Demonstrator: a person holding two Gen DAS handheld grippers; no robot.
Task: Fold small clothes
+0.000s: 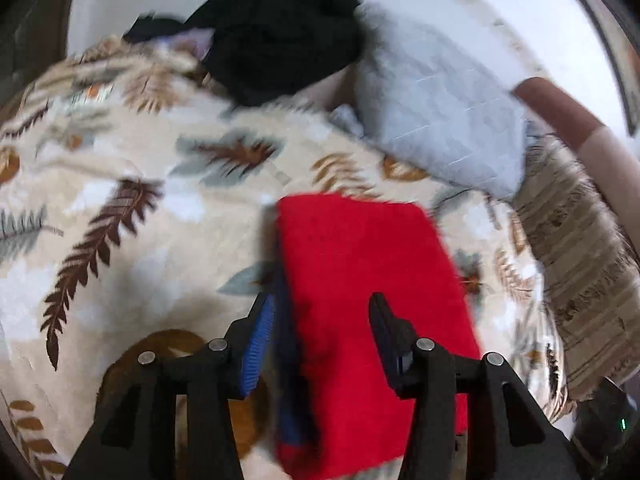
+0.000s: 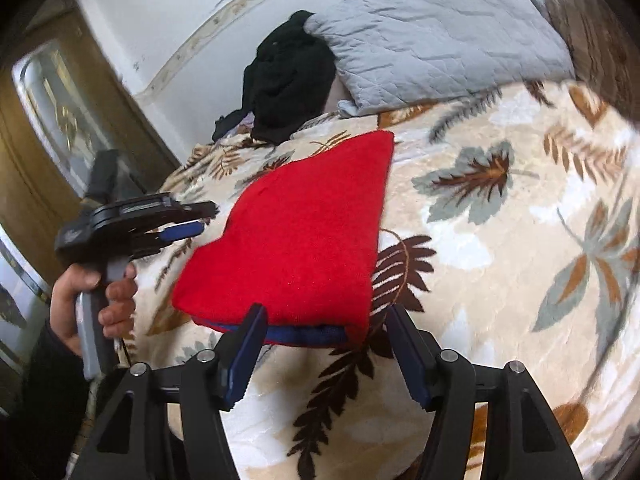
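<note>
A folded red garment [image 1: 360, 260] with a blue trim lies flat on the leaf-patterned blanket [image 1: 120, 160]. My left gripper [image 1: 320, 312] hovers over its near end with jaws apart, and the blue-trimmed edge runs between the fingers without being pinched. In the right wrist view the red garment [image 2: 304, 232] stretches away from me. My right gripper [image 2: 326, 320] stands open at its near blue-trimmed edge, one finger on each side, pads not pressing. In the same view the left gripper [image 2: 206, 218] sits just off the garment's left side, carried by a hand [image 2: 116, 300].
A heap of black clothes [image 2: 288, 80] and a grey quilted pillow [image 2: 440, 32] lie at the head of the bed against the white wall. A wooden door [image 2: 48, 120] stands at the left. A striped beige cloth [image 1: 580, 260] hangs off the bed's right edge.
</note>
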